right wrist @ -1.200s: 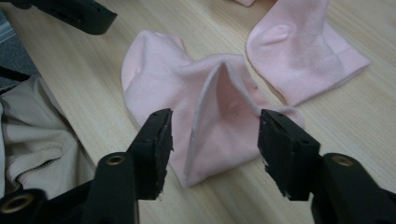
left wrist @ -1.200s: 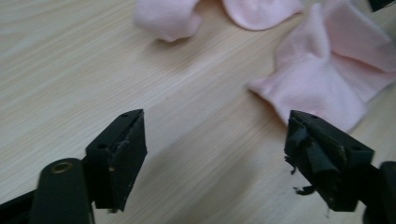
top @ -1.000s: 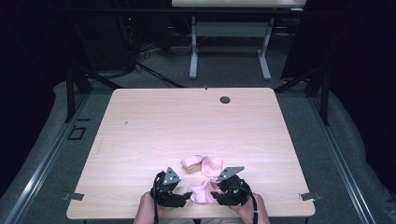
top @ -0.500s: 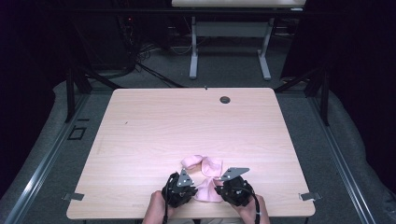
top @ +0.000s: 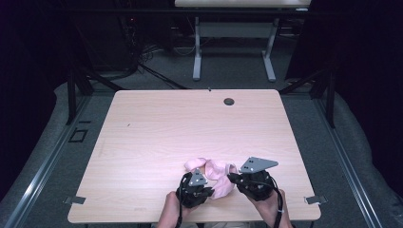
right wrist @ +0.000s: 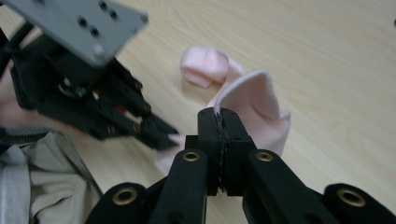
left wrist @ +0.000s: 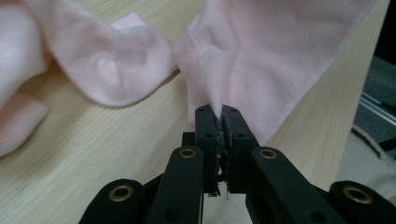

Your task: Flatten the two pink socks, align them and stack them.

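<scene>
The wooden table [top: 157, 137] is stretching out under the high view, pale and broad, with a small dark round hole [top: 229, 101] sitting near its far edge. Down at the near edge, right in front of the person, a pink sock [top: 216, 173] is lying crumpled on the wood, and both hands are working on it.

The left gripper [left wrist: 219, 116] is pinching the sock's fabric tight, its two black jaws pressing together with a fold of pink cloth bunching up between them; those jaws have just been closing, and the cloth is now fanning out above the tips. More of the sock is curling away over the tabletop, resting on the wood.

The right gripper [right wrist: 219, 119] is clamping on the sock's edge too, jaws squeezed shut with the rim of the pink sock caught between them; these jaws have also just been closing. In the right gripper view the left gripper is showing just beside it, its tips touching the same sock.
</scene>
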The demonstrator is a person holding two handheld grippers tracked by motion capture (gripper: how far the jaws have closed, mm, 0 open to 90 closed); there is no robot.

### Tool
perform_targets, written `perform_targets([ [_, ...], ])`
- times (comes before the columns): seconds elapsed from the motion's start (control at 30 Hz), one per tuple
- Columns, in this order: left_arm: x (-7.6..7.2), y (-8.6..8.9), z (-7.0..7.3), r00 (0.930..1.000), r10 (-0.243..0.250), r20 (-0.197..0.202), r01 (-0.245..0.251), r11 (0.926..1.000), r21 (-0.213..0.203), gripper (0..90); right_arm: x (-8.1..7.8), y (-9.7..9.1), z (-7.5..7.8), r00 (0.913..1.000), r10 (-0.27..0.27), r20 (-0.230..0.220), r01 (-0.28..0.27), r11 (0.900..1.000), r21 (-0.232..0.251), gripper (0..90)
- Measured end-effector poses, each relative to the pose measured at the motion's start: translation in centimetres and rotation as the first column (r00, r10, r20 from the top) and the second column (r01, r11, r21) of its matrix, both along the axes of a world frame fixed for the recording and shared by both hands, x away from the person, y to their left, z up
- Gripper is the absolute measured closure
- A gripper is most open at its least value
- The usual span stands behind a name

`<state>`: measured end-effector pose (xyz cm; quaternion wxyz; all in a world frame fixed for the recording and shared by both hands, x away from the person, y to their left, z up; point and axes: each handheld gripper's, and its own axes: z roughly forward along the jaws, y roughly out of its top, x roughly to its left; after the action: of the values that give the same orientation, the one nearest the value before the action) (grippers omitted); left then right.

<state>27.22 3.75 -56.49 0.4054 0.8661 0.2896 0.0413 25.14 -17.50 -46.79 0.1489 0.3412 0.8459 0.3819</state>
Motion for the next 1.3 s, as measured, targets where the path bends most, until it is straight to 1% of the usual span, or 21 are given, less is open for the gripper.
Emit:
perform_targets([
  [0.13, -0.4, -0.9, -0.5, 0.9984, -0.035, -0.045, 0.033, 0.9987, -0.040, 85.0, 0.9, 1.6, 1.3, 0.9986, 0.044, 0.029, -0.044, 0.9990, -0.007, 88.4],
  [0.23, -1.0, 0.0, -0.5, 0.9963, -0.041, -0.075, 0.037, 0.9974, -0.062, 76.3, 2.0, 3.3, 1.3, 0.9954, 0.094, 0.016, -0.094, 0.9953, -0.025, 88.4],
  [0.3, -1.6, 1.2, -0.3, 0.9968, -0.020, -0.078, 0.014, 0.9975, -0.070, 66.7, 2.7, 4.5, 0.8, 0.9913, 0.132, -0.006, -0.132, 0.9909, -0.027, 88.3],
  [0.33, -2.2, 2.6, 0.0, 0.9970, 0.007, -0.077, -0.013, 0.9970, -0.076, 63.0, 3.1, 5.1, 0.4, 0.9893, 0.145, -0.017, -0.146, 0.9889, -0.029, 88.3],
  [0.37, -2.4, 3.2, 0.1, 0.9971, 0.013, -0.075, -0.019, 0.9968, -0.077, 57.3, 3.6, 6.2, -0.4, 0.9843, 0.171, -0.044, -0.172, 0.9850, -0.018, 88.2],
  [0.5, -3.5, 6.2, 0.4, 0.9954, 0.060, -0.076, -0.065, 0.9952, -0.073, 49.7, 4.2, 8.0, -2.1, 0.9708, 0.218, -0.100, -0.222, 0.9745, -0.032, 88.0],
  [0.6, -4.0, 8.7, 0.7, 0.9893, 0.114, -0.092, -0.120, 0.9905, -0.067, 46.9, 4.3, 9.1, -3.5, 0.9595, 0.242, -0.144, -0.249, 0.9679, -0.033, 86.3],
  [0.63, -4.0, 9.5, 0.8, 0.9868, 0.134, -0.091, -0.141, 0.9876, -0.070, 46.6, 4.2, 9.3, -3.9, 0.9557, 0.249, -0.156, -0.256, 0.9662, -0.026, 82.9],
  [0.7, -3.6, 11.0, 1.0, 0.9795, 0.177, -0.096, -0.185, 0.9794, -0.082, 44.8, 4.1, 9.7, -4.5, 0.9428, 0.275, -0.188, -0.283, 0.9591, -0.014, 66.3],
  [0.73, -3.5, 11.4, 1.2, 0.9774, 0.189, -0.095, -0.197, 0.9765, -0.086, 44.1, 4.0, 9.8, -4.8, 0.9358, 0.292, -0.198, -0.298, 0.9544, -0.004, 62.5],
  [0.77, -3.3, 11.9, 1.3, 0.9734, 0.208, -0.095, -0.217, 0.9724, -0.087, 44.2, 4.0, 9.8, -4.9, 0.9345, 0.296, -0.198, -0.301, 0.9536, 0.005, 57.4],
  [0.83, -2.8, 12.6, 1.5, 0.9661, 0.237, -0.103, -0.247, 0.9647, -0.093, 42.9, 3.7, 9.2, -4.7, 0.9378, 0.292, -0.188, -0.292, 0.9560, 0.025, 49.1],
  [0.9, -2.4, 12.8, 1.7, 0.9582, 0.267, -0.103, -0.276, 0.9572, -0.086, 42.6, 3.5, 7.9, -4.1, 0.9494, 0.268, -0.164, -0.265, 0.9635, 0.040, 47.0],
  [0.93, -2.2, 12.8, 1.7, 0.9537, 0.281, -0.107, -0.290, 0.9533, -0.083, 42.7, 3.4, 7.2, -3.8, 0.9582, 0.243, -0.151, -0.238, 0.9700, 0.048, 47.2],
  [0.97, -1.8, 12.5, 1.7, 0.9520, 0.288, -0.104, -0.295, 0.9531, -0.066, 42.9, 3.4, 6.3, -3.6, 0.9673, 0.211, -0.141, -0.207, 0.9775, 0.039, 47.2],
  [1.0, -1.7, 12.3, 1.7, 0.9488, 0.297, -0.107, -0.304, 0.9507, -0.059, 42.9, 3.4, 5.3, -3.5, 0.9780, 0.158, -0.136, -0.156, 0.9874, 0.024, 47.8],
  [1.07, -1.2, 11.5, 1.6, 0.9477, 0.303, -0.099, -0.307, 0.9511, -0.029, 43.2, 3.5, 4.1, -3.7, 0.9869, 0.084, -0.138, -0.086, 0.9962, -0.014, 49.6],
  [1.1, -0.9, 11.1, 1.5, 0.9485, 0.302, -0.096, -0.305, 0.9523, -0.017, 43.2, 3.6, 3.6, -4.0, 0.9890, 0.044, -0.142, -0.050, 0.9977, -0.046, 50.7],
  [1.17, -0.7, 10.1, 1.4, 0.9524, 0.295, -0.078, -0.294, 0.9556, 0.026, 43.2, 3.8, 3.3, -5.1, 0.9867, -0.003, -0.163, -0.010, 0.9967, -0.081, 52.1],
  [1.23, -0.6, 9.2, 1.3, 0.9535, 0.298, -0.046, -0.294, 0.9533, 0.067, 43.3, 3.7, 3.5, -6.2, 0.9801, -0.011, -0.198, -0.009, 0.9949, -0.100, 53.2],
  [1.3, -0.5, 8.6, 1.2, 0.9565, 0.290, -0.026, -0.286, 0.9525, 0.103, 44.0, 3.4, 4.2, -7.3, 0.9783, -0.021, -0.206, -0.003, 0.9935, -0.114, 52.8],
])
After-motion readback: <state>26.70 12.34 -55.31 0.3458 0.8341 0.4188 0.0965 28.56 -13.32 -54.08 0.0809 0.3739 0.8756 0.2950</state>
